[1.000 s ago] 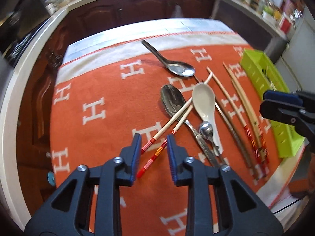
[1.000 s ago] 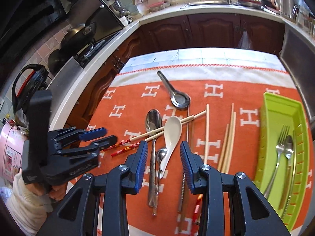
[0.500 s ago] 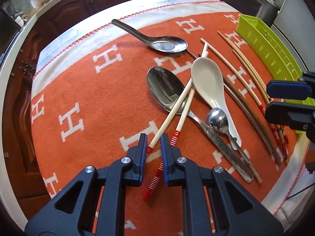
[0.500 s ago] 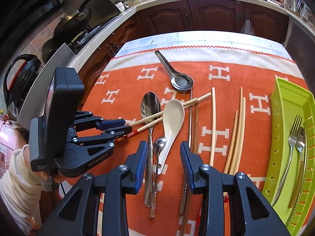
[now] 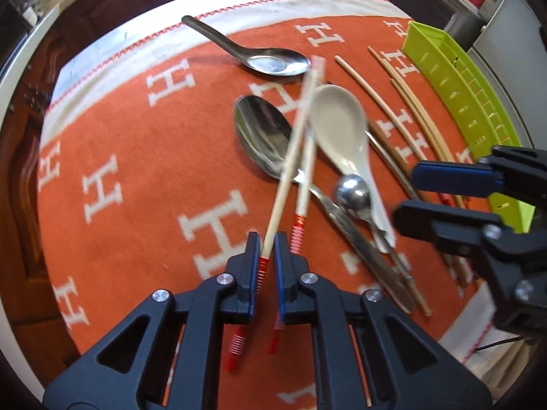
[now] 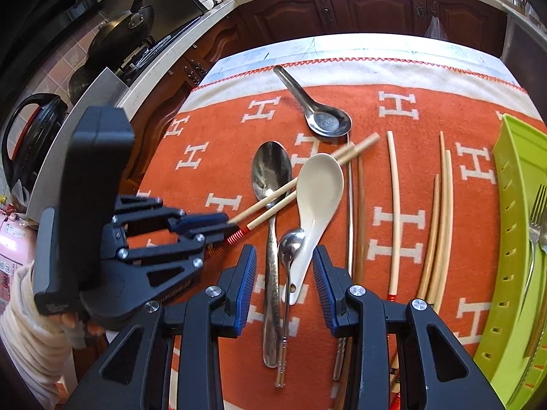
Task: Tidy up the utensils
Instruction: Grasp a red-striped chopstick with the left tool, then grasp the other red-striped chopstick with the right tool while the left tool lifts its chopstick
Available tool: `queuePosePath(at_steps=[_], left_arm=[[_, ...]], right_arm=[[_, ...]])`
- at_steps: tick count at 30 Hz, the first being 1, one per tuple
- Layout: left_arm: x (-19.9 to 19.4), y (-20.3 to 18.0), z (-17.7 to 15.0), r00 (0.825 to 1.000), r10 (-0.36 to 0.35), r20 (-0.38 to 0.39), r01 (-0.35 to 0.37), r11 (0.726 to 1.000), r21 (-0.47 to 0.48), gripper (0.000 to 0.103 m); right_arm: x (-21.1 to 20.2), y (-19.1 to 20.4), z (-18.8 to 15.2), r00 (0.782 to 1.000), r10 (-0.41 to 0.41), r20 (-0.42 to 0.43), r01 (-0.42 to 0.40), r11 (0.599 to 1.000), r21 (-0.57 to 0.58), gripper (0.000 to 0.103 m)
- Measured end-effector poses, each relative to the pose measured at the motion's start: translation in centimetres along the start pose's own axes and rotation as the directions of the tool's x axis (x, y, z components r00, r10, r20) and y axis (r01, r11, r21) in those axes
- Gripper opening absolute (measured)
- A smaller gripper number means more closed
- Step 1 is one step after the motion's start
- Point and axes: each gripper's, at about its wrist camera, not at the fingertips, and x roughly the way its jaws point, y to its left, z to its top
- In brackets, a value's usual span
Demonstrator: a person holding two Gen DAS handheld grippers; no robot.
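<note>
My left gripper (image 5: 265, 239) (image 6: 218, 225) has its jaws closing and pinching the red-banded end of one pale chopstick (image 5: 290, 157). Its twin chopstick (image 5: 306, 177) lies just outside the right finger. Both cross a large metal spoon (image 5: 263, 133) (image 6: 271, 167) and touch a white ceramic spoon (image 5: 338, 119) (image 6: 319, 184). My right gripper (image 6: 283, 256) (image 5: 407, 193) hangs open over the white spoon's handle and a small metal spoon (image 6: 290, 242), touching neither. A green tray (image 6: 512, 205) at the right holds forks (image 6: 535, 225).
A metal soup spoon (image 6: 328, 123) lies farther back on the orange cloth (image 5: 136, 171). Several loose chopsticks (image 6: 395, 205) lie between the spoons and the tray. A person's sleeve (image 6: 27, 335) holds the left gripper. A stove with pans (image 6: 126, 30) stands at the left.
My left gripper sank toward the cloth and its jaws narrowed onto the red-banded chopstick end. The right gripper came down closer over the white and small spoons, its opening unchanged.
</note>
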Motion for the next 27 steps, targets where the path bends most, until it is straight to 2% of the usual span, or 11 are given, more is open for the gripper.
queuePosePath(at_steps=[6, 10, 16, 22, 27], left_arm=[[-0.9, 0.0, -2.0, 0.998, -0.051, 0.029, 0.055, 0.988, -0.145, 0.003], [-2.2, 1.1, -4.4, 0.993, -0.078, 0.093, 0.102, 0.951, -0.292, 0.003], [-3.9, 2.5, -9.1, 0.985, -0.070, 0.155, 0.132, 0.891, -0.434, 0.003], [-5.4, 4.1, -11.4, 0.980, -0.054, 0.193, 0.143, 0.863, -0.485, 0.003], [-6.0, 4.4, -11.9, 0.975, -0.067, 0.213, 0.164, 0.862, -0.480, 0.003]], right_arm=[[0.6, 0.0, -0.1, 1.000, 0.017, -0.007, -0.017, 1.000, 0.017, 0.035], [1.3, 0.1, 0.0, 0.999, 0.041, -0.014, -0.040, 0.999, 0.034, 0.031], [3.6, 0.9, 0.6, 0.999, 0.047, -0.026, -0.045, 0.997, 0.055, 0.022], [6.1, 1.3, 2.3, 1.000, 0.016, -0.009, -0.015, 0.995, 0.100, 0.020], [7.6, 0.8, 3.6, 1.000, 0.020, -0.010, -0.018, 0.983, 0.185, 0.020]])
